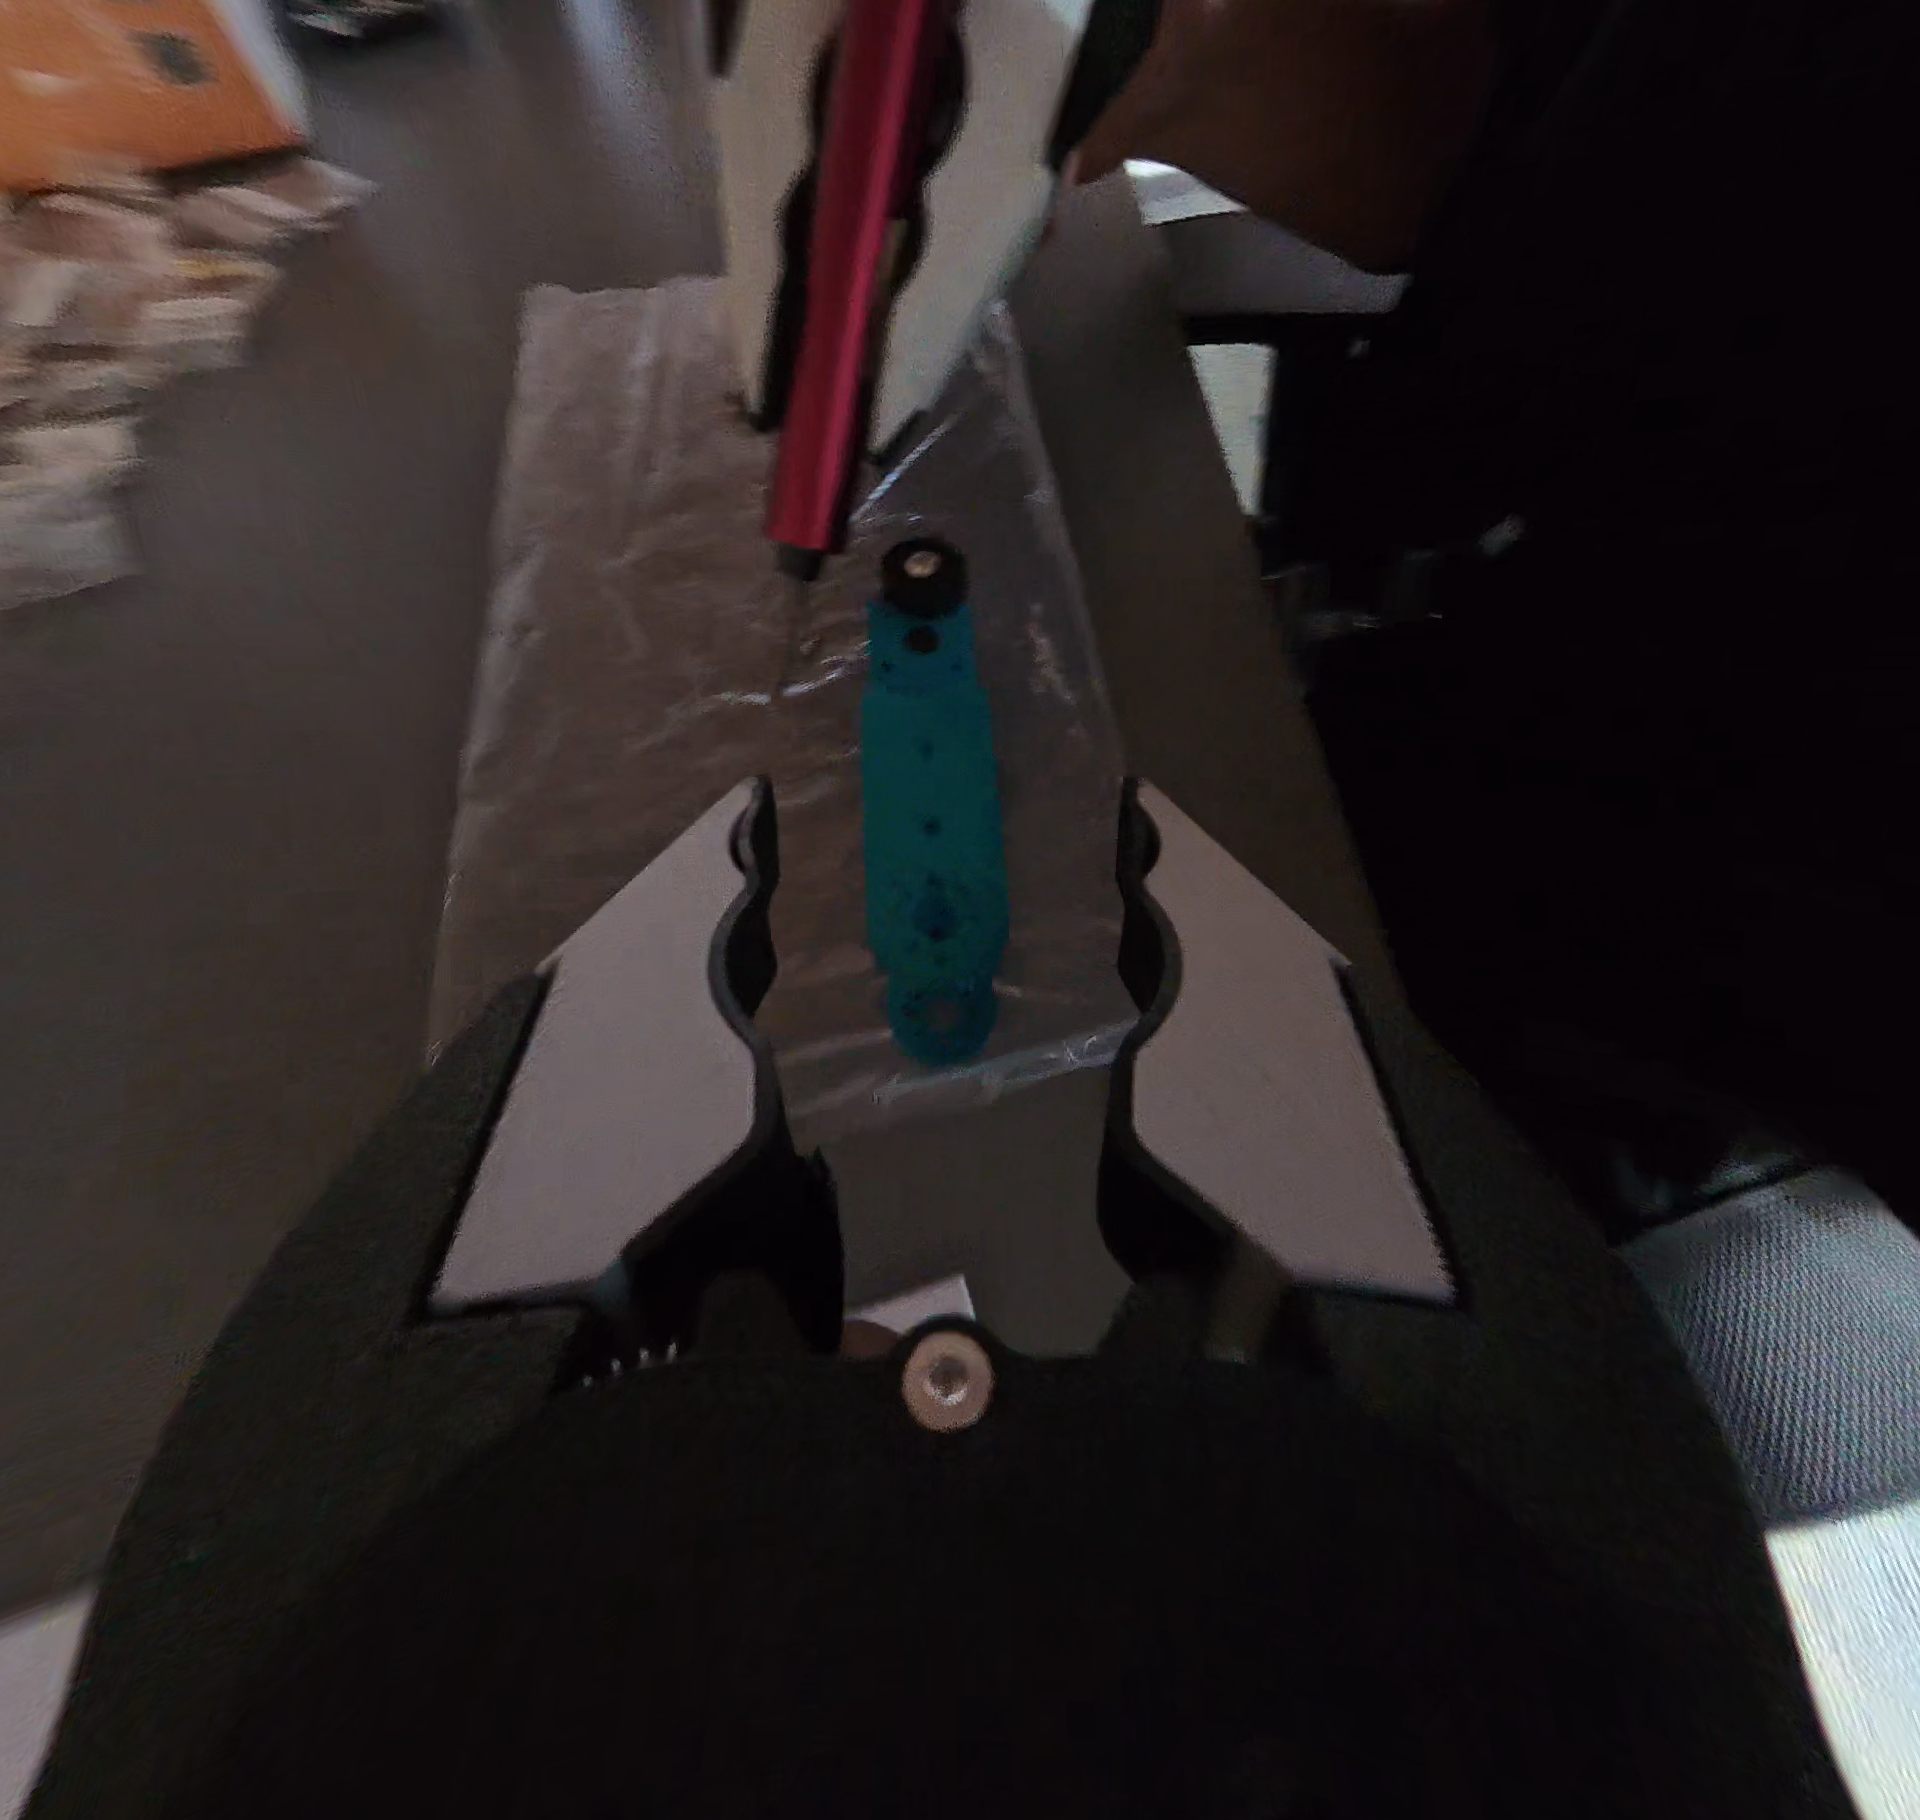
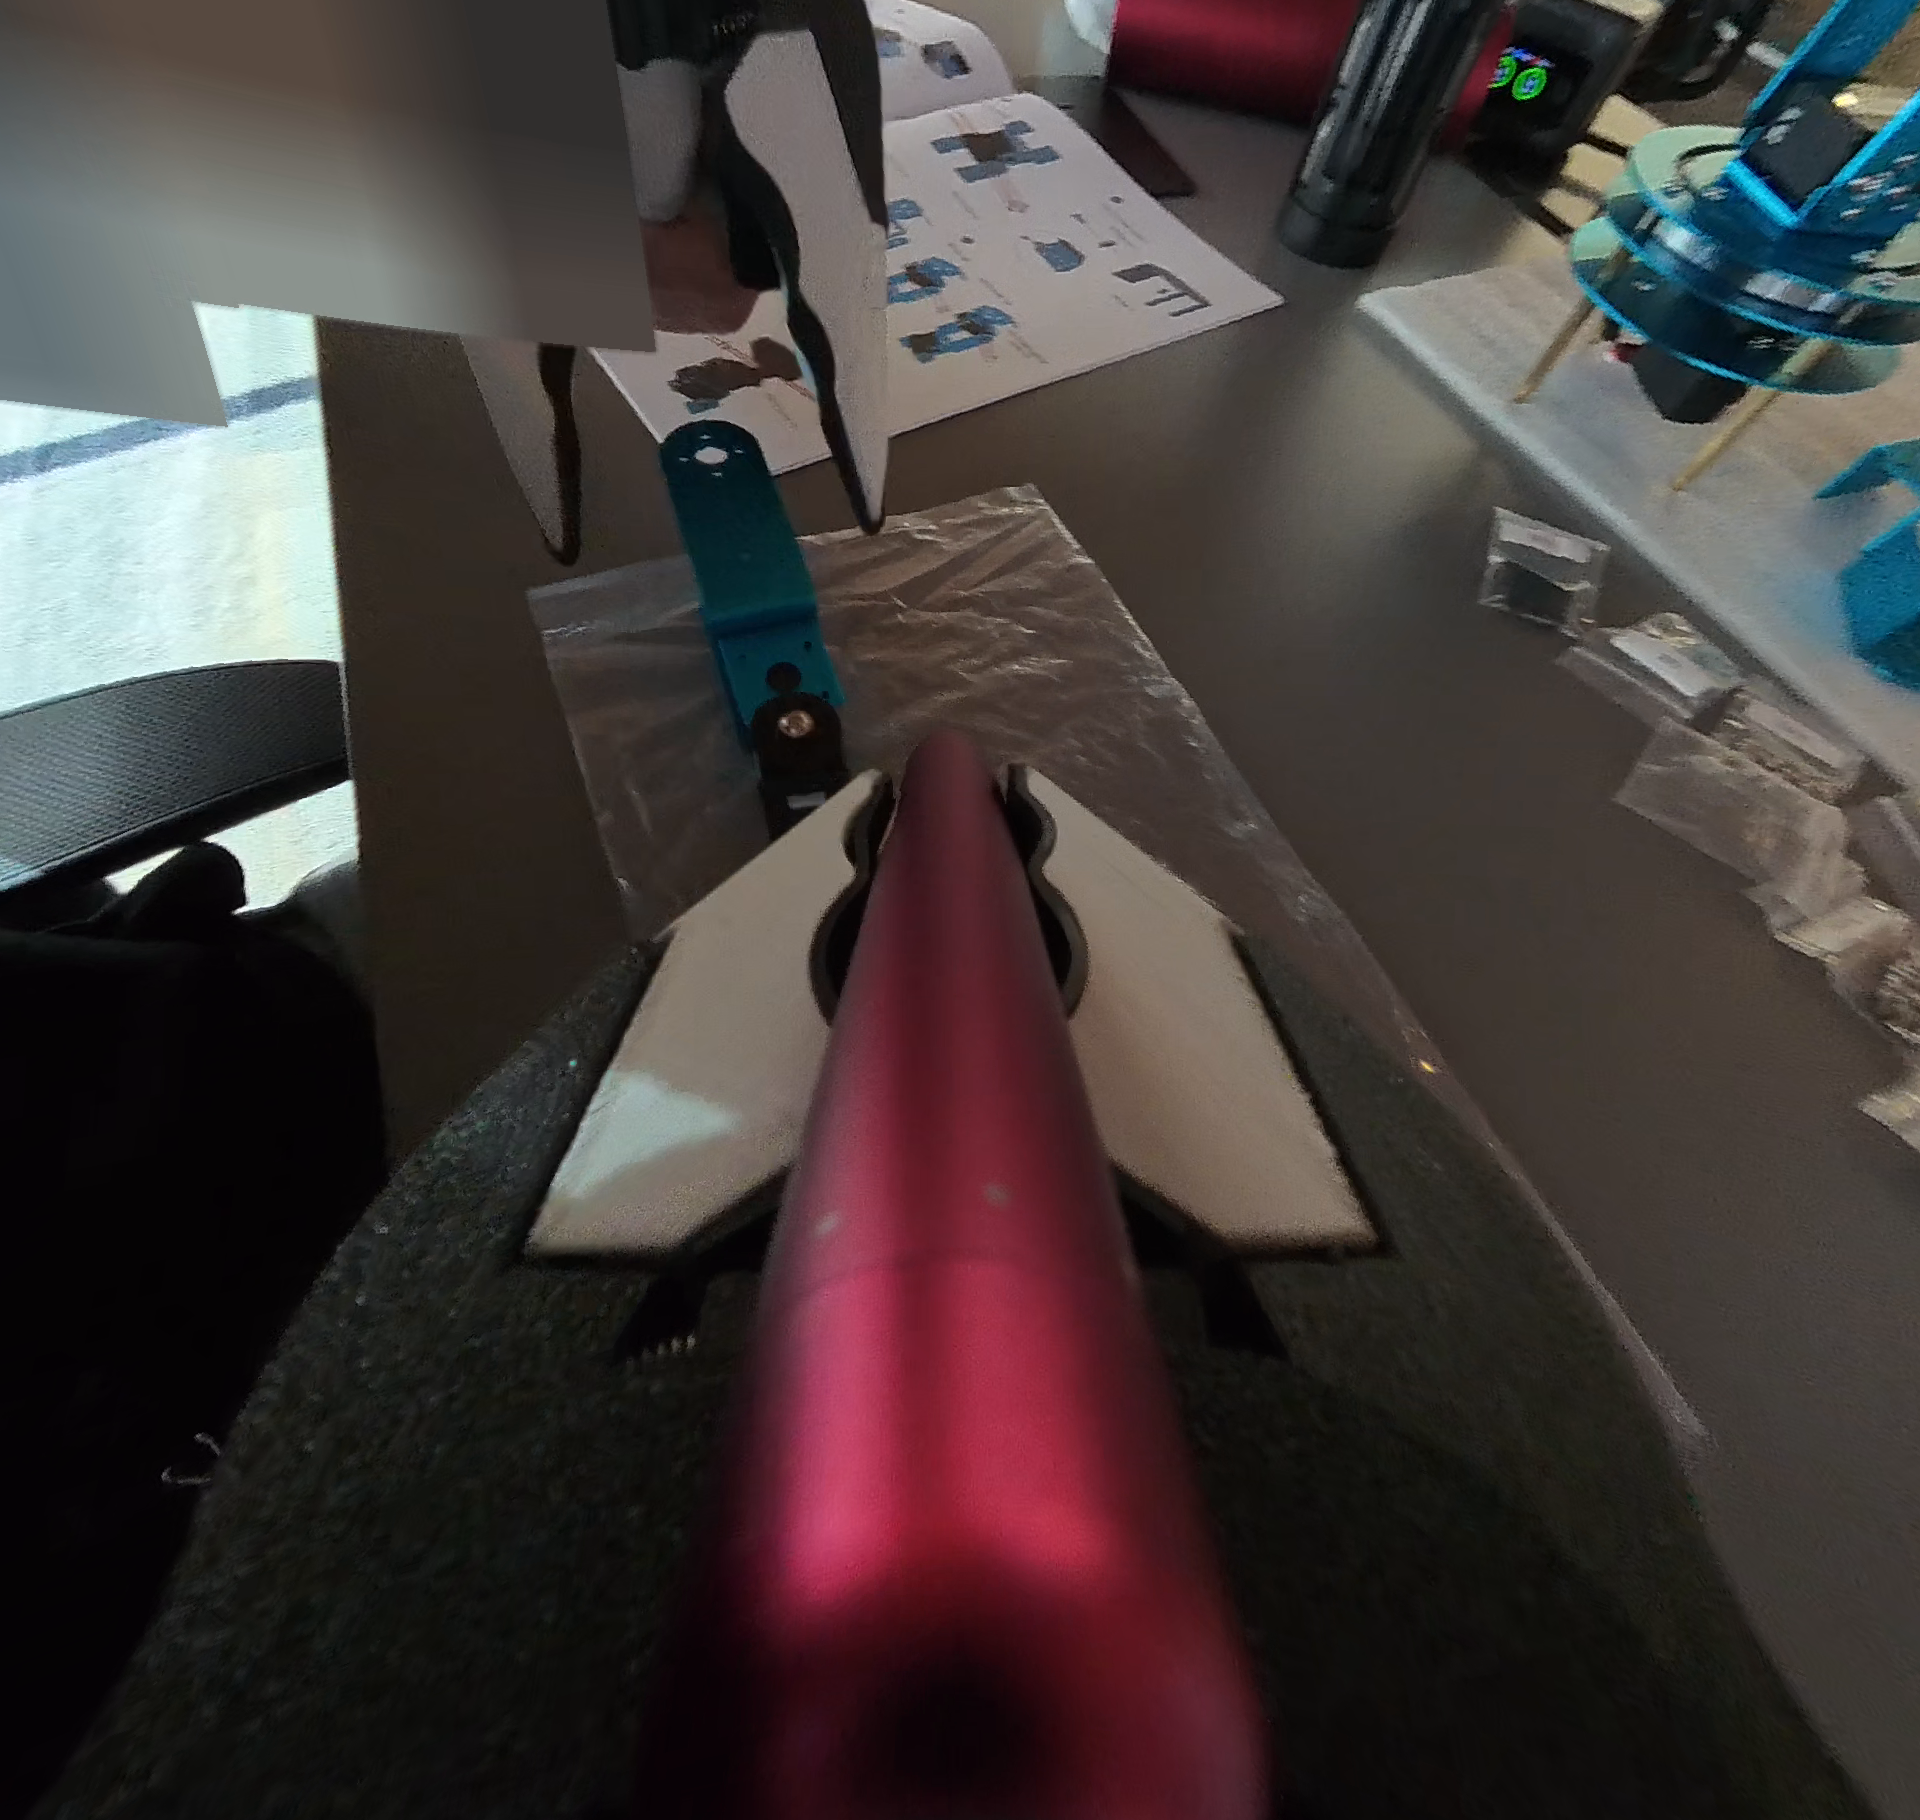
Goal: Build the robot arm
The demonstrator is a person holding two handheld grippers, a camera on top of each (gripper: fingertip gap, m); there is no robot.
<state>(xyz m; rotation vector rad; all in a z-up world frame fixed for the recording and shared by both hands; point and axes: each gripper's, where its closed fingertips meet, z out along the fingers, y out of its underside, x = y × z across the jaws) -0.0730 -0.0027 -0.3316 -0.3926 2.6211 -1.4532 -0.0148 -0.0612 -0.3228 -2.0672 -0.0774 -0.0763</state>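
A teal metal bracket (image 1: 930, 835) lies on a clear plastic bag (image 1: 623, 627) on the grey table. A black part with a silver screw (image 1: 923, 575) sits at the bracket's far end. My left gripper (image 1: 948, 799) is open and empty, its fingers on either side of the bracket's near end, above it. My right gripper (image 2: 951, 783) is shut on a red screwdriver (image 2: 935, 1251). The screwdriver's tip (image 1: 800, 560) hovers just left of the screw. The right wrist view shows the bracket (image 2: 743, 565), the black part (image 2: 798, 731) and the left gripper (image 2: 717, 534).
An open instruction booklet (image 2: 1039, 243) lies beyond the bag. A red cylinder (image 2: 1226, 14), a black cylinder (image 2: 1361, 108) and a blue robot assembly (image 2: 1766, 212) stand at the far right. Small bagged parts (image 2: 1714, 731) lie right. A chair (image 2: 156, 742) is past the table's edge. An orange box (image 1: 104, 35) is blurred. My right fingertips sit around 9 cm from my left ones. The blue robot assembly (image 2: 1766, 212) is about equally far from each gripper, around 35 cm.
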